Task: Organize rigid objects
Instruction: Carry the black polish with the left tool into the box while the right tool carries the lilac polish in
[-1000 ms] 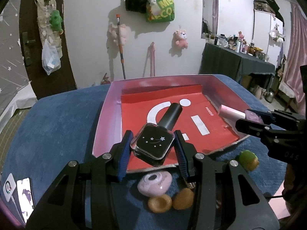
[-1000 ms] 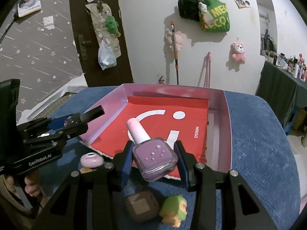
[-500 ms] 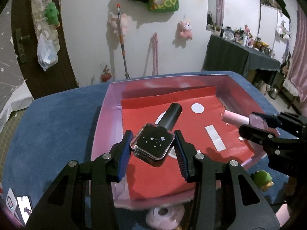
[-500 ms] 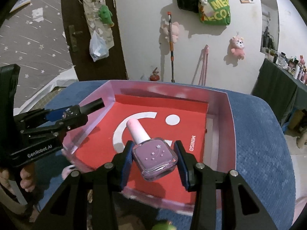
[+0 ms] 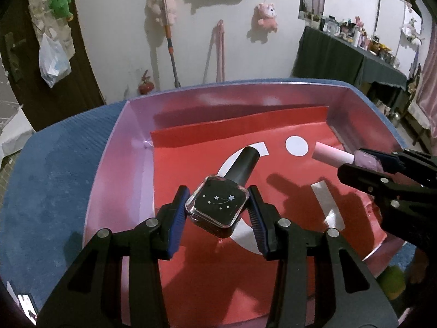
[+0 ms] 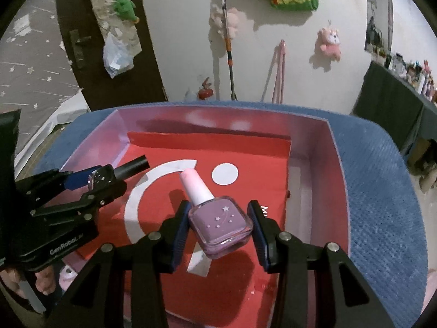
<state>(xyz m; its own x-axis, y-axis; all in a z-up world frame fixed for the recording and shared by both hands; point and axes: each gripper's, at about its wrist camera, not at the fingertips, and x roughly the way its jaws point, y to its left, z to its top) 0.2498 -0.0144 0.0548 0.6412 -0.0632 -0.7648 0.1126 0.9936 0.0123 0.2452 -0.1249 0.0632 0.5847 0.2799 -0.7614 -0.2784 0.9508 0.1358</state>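
Since the earlier frames both grippers have travelled forward from the near edge of the pink box (image 5: 120,164) to a place over its red liner (image 5: 191,259), and the small toys that lay on the blue cloth in front of the box have dropped almost out of sight; only a green toy (image 5: 393,281) shows at the near right corner in the left wrist view and a pale pink one (image 6: 65,276) at the near left corner in the right wrist view. The grips themselves look unchanged. The left gripper (image 5: 218,213) has its blue pads clamped on the flat sides of the black nail polish bottle (image 5: 218,207), cap pointing toward the far wall of the box; the right gripper (image 6: 218,227) is clamped the same way on the lilac nail polish bottle (image 6: 221,224), its pale pink cap likewise aimed at the far wall. Both bottles hang above the liner around the middle of the box, black toward the left wall and lilac toward the right wall, neither touching the floor as far as I can tell. The step in hand looks like the carry-in for placement. Next, each bottle probably needs lowering until it rests on the liner, well apart from the other, before the fingers part; letting go from height risks a glass bottle tipping or rolling.
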